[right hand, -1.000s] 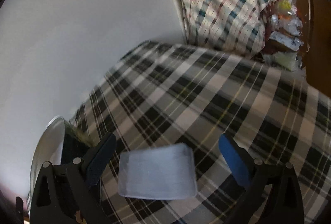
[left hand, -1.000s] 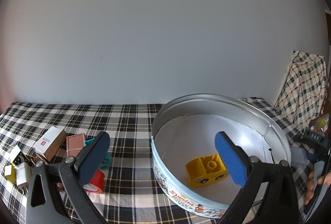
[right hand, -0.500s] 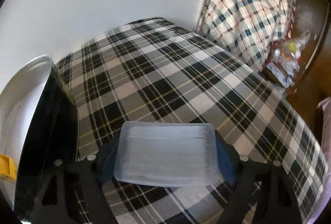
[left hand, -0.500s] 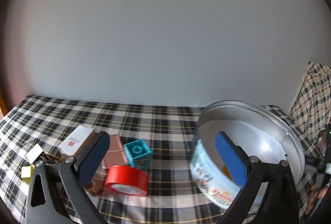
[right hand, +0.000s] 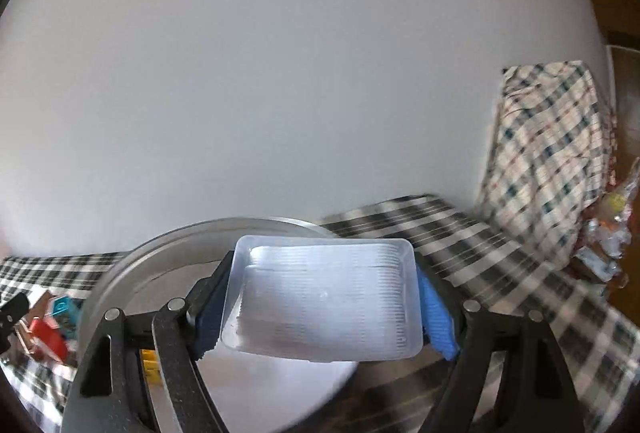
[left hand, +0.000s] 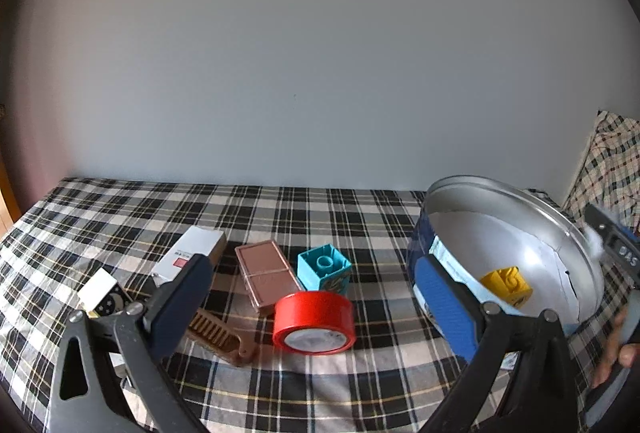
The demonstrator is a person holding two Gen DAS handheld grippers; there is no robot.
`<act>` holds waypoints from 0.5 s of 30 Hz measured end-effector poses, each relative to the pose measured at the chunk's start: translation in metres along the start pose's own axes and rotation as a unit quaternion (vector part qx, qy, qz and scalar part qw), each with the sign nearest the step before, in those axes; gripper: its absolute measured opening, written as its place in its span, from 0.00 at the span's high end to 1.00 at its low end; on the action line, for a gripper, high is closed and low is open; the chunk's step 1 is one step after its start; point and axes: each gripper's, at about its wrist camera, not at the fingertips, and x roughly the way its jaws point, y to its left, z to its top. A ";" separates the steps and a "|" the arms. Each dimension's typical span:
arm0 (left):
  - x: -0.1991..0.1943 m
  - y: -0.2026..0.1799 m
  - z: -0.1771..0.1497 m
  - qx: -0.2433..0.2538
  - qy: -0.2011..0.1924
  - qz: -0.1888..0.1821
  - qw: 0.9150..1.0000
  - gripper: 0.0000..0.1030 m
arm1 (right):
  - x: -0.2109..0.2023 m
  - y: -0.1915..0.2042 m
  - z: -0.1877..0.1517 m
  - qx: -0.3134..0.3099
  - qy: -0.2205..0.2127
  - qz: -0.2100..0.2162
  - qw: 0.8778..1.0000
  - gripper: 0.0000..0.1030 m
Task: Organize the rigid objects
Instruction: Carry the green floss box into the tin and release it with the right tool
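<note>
Right gripper (right hand: 324, 313): clear plastic tray (right hand: 324, 301) clamped between jaws, frame centre, above round tin (right hand: 120, 273). Left gripper (left hand: 316, 309): jaws wide apart, nothing held; red tape roll (left hand: 314, 321) between them.

The clear ribbed plastic tray (right hand: 324, 301), which a second ago lay on the checked cloth between the spread jaws of the right gripper (right hand: 320, 313), has been clamped between them and lifted, and is now held in front of the round metal tin (right hand: 120, 285). The left gripper (left hand: 316, 297) has been swung leftward: the tin (left hand: 520, 201) is now seen behind its right jaw, and the red tape roll (left hand: 314, 317) between its jaws.
</note>
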 end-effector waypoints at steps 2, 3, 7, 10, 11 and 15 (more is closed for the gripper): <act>0.000 0.003 -0.001 0.009 0.001 -0.003 1.000 0.00 | 0.007 0.005 -0.003 0.023 0.019 0.009 1.000 0.11; -0.001 0.004 -0.002 0.014 0.001 -0.004 1.000 0.00 | 0.011 0.004 -0.005 0.052 0.033 0.025 0.998 0.10; -0.008 0.013 -0.004 0.035 -0.006 -0.007 0.999 0.00 | 0.011 0.002 -0.016 0.103 0.056 0.053 0.992 0.10; -0.013 0.027 -0.004 0.040 -0.010 -0.006 0.999 0.00 | -0.003 0.013 -0.021 0.090 0.039 0.044 0.994 0.10; -0.016 0.032 -0.004 0.040 -0.010 -0.006 0.999 0.00 | -0.008 0.019 -0.022 0.083 0.035 0.046 0.995 0.10; -0.021 0.055 -0.007 0.043 -0.009 0.010 0.999 0.00 | -0.028 0.047 -0.026 0.055 0.006 0.056 0.997 0.10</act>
